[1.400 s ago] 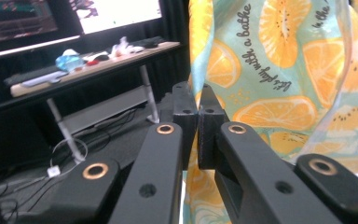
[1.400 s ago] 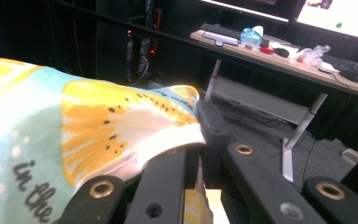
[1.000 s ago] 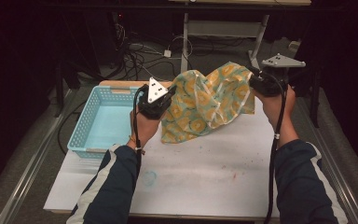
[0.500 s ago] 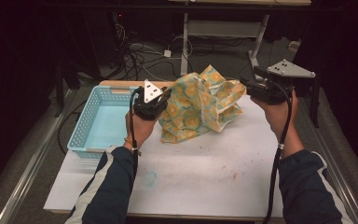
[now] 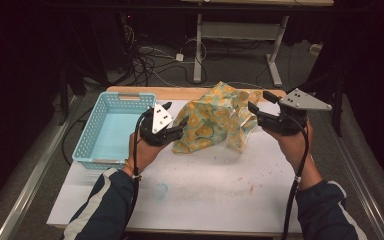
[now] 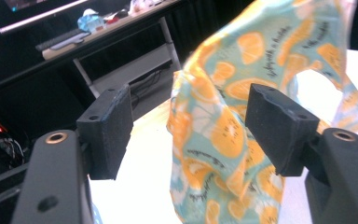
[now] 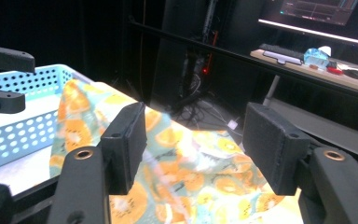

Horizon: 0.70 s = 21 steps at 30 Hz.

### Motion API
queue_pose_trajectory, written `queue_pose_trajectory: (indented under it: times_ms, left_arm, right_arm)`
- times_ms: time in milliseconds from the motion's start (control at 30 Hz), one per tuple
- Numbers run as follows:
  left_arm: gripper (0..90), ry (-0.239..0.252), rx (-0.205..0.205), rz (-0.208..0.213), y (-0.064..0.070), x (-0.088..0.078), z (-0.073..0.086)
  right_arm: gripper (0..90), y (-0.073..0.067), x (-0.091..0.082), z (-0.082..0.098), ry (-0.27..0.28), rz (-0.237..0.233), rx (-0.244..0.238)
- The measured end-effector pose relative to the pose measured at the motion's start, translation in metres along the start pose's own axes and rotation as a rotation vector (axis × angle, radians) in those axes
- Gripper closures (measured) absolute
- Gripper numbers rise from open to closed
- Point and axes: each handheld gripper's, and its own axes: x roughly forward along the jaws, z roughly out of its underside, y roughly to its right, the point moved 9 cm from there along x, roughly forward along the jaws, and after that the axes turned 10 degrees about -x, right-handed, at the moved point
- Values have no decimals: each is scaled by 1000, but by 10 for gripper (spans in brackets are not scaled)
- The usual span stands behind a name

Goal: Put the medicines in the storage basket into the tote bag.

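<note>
Nearest to me are the person's two forearms in dark sleeves with a light stripe, coming onto the white table [image 5: 205, 195]. A small blue stain and some reddish specks mark its surface.

The left gripper [image 5: 172, 131] is at the left edge of the patterned cloth [image 5: 215, 120]. Its jaws have just been opening and now stand wide. In the left gripper view the cloth [image 6: 223, 140] hangs between the two pads, but they do not press on it. The right gripper [image 5: 255, 112] is at the right side of the cloth. Its jaws have also just been opening and stand apart, and in the right gripper view the cloth [image 7: 191, 172] lies below and beyond them, not pinched.

The cloth, with orange fruit slices on pale blue-green, is in a loose crumpled heap near the far edge of the table, between both grippers. I judge that the work is about handling this cloth, maybe folding it or putting it away, and that it was just let go. It is not flat, not folded and not in the basket, so most of the work is left.

To the left of the cloth is a light blue basket [image 5: 87, 145] with perforated walls. Nothing is inside it.

Beyond the table there are cables on the floor and a desk frame.
</note>
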Motion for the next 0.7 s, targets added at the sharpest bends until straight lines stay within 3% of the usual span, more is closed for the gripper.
queue_pose_trajectory:
  times_ms: [167,300,533,633,700]
  left_arm:
    - [221,13,22,38,9,-16,8]
    - [197,22,15,56,9,-26,16]
    - [189,-3,51,46,0,-38,39]
    - [170,-11,46,47,-8,-45,47]
    - [170,-13,44,44,-12,-49,51]
  right_arm:
    - [365,-15,-9,3,25,-16,-11]
    - [340,-24,-17,7,48,-15,-3]
    - [280,-33,-22,25,31,-2,-8]
    - [264,-35,-23,37,7,16,-29]
    - [265,-37,-24,46,1,9,-18]
